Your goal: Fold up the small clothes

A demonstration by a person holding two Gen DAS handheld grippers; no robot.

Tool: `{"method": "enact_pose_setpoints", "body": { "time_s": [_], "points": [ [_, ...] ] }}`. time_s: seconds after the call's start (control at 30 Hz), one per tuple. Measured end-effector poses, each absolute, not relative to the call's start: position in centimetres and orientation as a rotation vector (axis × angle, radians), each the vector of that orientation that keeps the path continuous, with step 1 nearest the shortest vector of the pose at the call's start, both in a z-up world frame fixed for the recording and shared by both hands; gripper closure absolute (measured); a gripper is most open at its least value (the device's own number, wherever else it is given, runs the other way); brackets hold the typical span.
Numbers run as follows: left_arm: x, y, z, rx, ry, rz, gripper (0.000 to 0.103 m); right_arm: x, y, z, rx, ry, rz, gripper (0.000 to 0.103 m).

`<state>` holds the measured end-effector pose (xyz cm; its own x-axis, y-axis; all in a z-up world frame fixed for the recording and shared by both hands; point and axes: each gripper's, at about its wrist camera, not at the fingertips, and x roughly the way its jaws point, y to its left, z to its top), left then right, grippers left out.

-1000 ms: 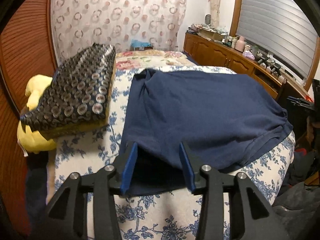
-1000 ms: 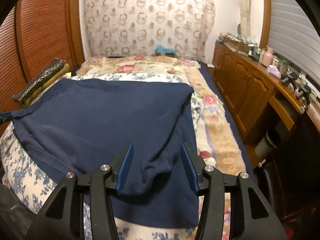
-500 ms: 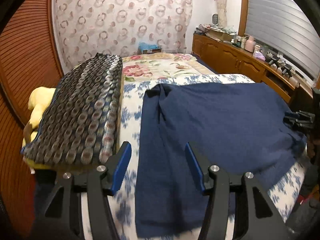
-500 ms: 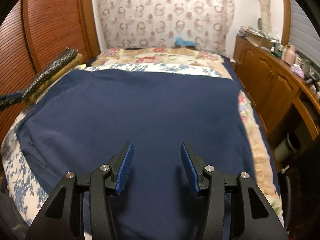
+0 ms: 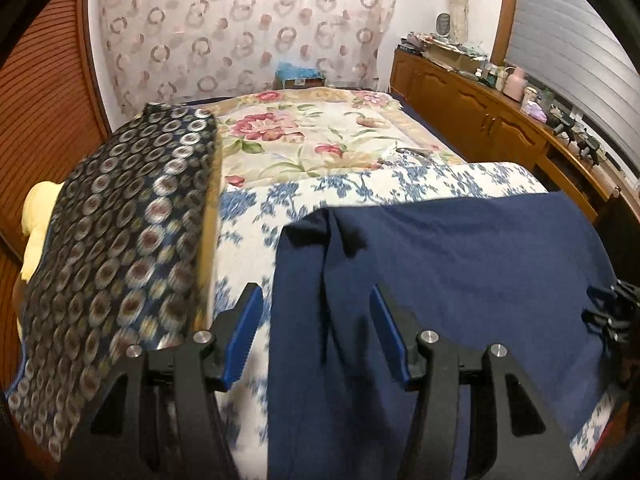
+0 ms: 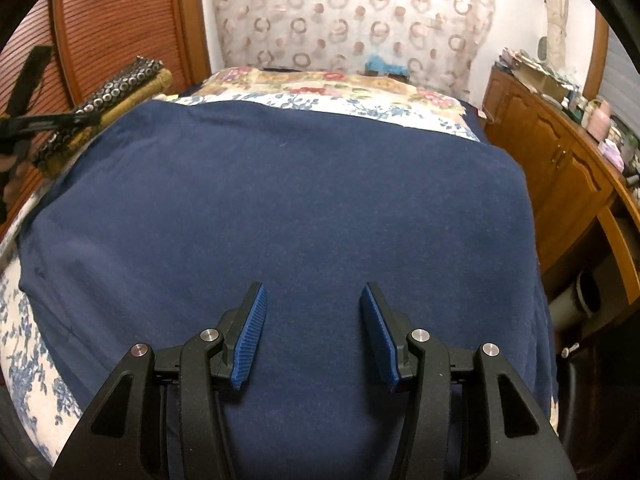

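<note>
On bed (image 6: pixel 36 364): navy garment (image 6: pixel 280 208) spread flat, soft, limp, light. Both grippers' fingers (image 5: pixel 242 334) (image 6: pixel 250 336) spread, empty. Best pinched at left edge fold.

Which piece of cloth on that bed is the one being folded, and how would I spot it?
Start at the bed with its blue-and-white flowered cover. Spread flat across its near end lies a navy blue garment. It is the only plain, unpatterned cloth there: the dark folded fabric at the bed's left edge is covered in ring shapes, and the quilt farther back bears pink flowers.
</note>
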<state>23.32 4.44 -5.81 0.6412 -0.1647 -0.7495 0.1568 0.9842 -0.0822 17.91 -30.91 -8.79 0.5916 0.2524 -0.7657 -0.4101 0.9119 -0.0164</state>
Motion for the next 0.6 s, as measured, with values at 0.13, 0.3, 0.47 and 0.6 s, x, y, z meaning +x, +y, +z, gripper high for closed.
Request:
{"method": "enact_pose_setpoints", "body": {
  "time_s": [0.13, 0.3, 0.47, 0.6],
  "points": [
    [25.6, 3.6, -6.6, 0.012, 0.882, -0.2, 0.066, 18.1, -31.0, -8.9, -0.2, 0.856, 0.388, 0.052],
    [27.9, 3.1, -8.0, 0.019, 0.932, -0.195, 0.074, 18.2, -31.0, -9.0, -0.202, 0.855, 0.387, 0.052],
    [28.5, 2.7, -8.8, 0.014, 0.965, -0.213, 0.076, 18.2, -31.1, -9.0, -0.204, 0.855, 0.386, 0.052],
    [28.1, 2.6, -8.5, 0.011, 0.961, -0.223, 0.098, 18.2, -31.1, -9.0, -0.202, 0.855, 0.387, 0.052]
  ]
}}
